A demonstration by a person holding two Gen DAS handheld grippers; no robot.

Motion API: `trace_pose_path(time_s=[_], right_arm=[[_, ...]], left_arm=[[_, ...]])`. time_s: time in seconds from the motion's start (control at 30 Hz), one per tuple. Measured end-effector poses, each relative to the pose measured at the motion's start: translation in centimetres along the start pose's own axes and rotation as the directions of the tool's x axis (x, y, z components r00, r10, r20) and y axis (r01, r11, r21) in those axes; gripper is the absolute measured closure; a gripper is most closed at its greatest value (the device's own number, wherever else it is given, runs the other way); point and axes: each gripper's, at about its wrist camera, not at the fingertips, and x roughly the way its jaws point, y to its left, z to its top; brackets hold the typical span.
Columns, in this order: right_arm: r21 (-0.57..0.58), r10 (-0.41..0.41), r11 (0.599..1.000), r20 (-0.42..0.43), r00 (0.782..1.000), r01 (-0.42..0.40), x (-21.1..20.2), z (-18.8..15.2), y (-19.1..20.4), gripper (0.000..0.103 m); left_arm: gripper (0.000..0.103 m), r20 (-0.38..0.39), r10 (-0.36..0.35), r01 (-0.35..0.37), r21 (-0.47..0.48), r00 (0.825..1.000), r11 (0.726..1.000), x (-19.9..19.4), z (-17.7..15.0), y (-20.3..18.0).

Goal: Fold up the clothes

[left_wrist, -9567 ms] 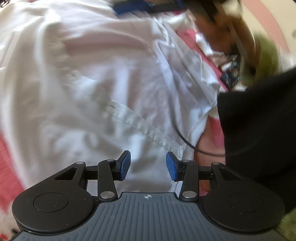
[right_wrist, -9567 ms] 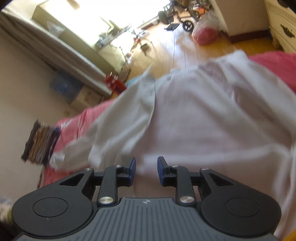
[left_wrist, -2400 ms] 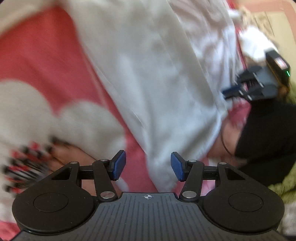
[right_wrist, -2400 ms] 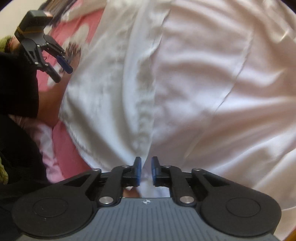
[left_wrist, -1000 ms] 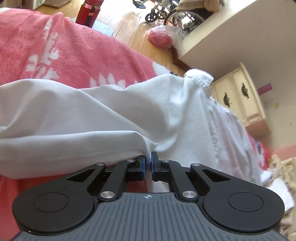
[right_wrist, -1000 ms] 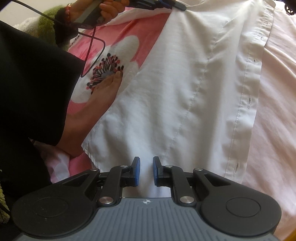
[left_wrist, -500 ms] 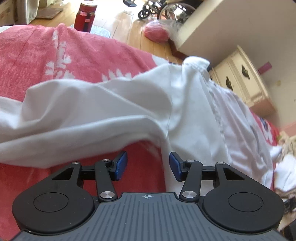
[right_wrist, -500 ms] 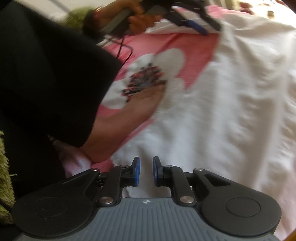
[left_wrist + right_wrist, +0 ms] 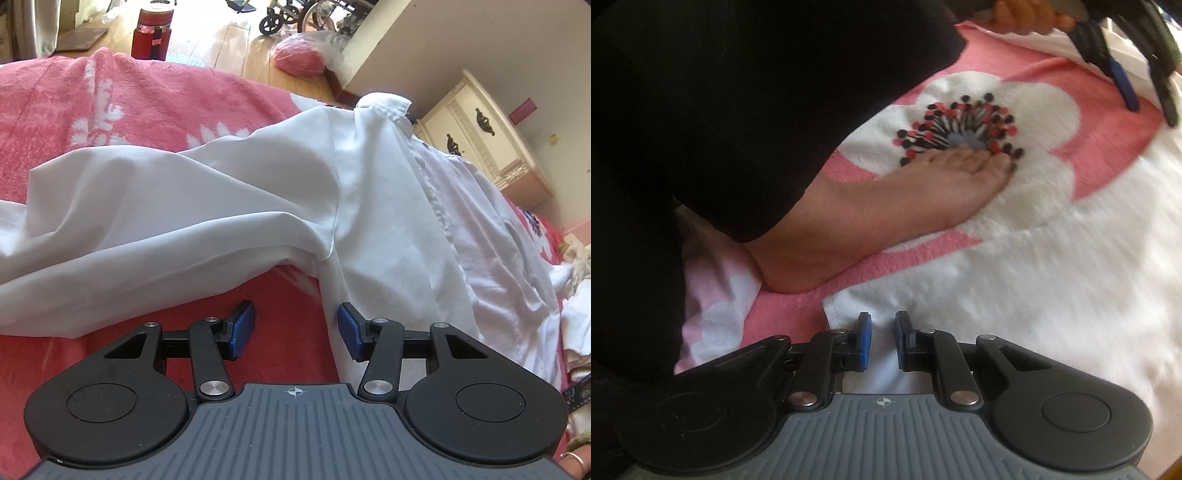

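we note the left gripper (image 9: 295,325) has just opened its jaws and let go the white shirt (image 9: 229,206), now spread on the red bed cover (image 9: 110,99), while the right gripper (image 9: 882,341), jaws narrow, holds the hem, so one fold looks laid.

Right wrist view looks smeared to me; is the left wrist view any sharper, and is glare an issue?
Right wrist view: motion blur streaks the white cotton shirt, while the bare foot stays fairly crisp. Left wrist view: sharp across the shirt; sunlight washes out the wooden floor at the top, and fisheye bending curves the edges.
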Motion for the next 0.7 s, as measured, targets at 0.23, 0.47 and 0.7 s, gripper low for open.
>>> trace_pose_path(time_s=[0.23, 0.47, 0.7], right_arm=[[-0.093, -0.016, 0.996, 0.001, 1.000, 0.016, 1.4, 1.2, 0.9, 0.091], [-0.148, -0.020, 0.989, 0.051, 0.999, 0.028, 1.3, 2.6, 1.8, 0.090], [-0.131, -0.041, 0.991, -0.029, 0.999, 0.037, -2.3, 0.3, 0.9, 0.088]], left_arm=[[0.053, 0.007, -0.008, 0.008, 0.002, 1.000, 1.000, 0.0, 0.2, 0.3], [0.053, 0.008, -0.009, 0.009, 0.001, 1.000, 1.000, 0.0, 0.3, 0.3], [0.053, 0.009, -0.024, 0.024, -0.005, 1.000, 1.000, 0.0, 0.5, 0.7]])
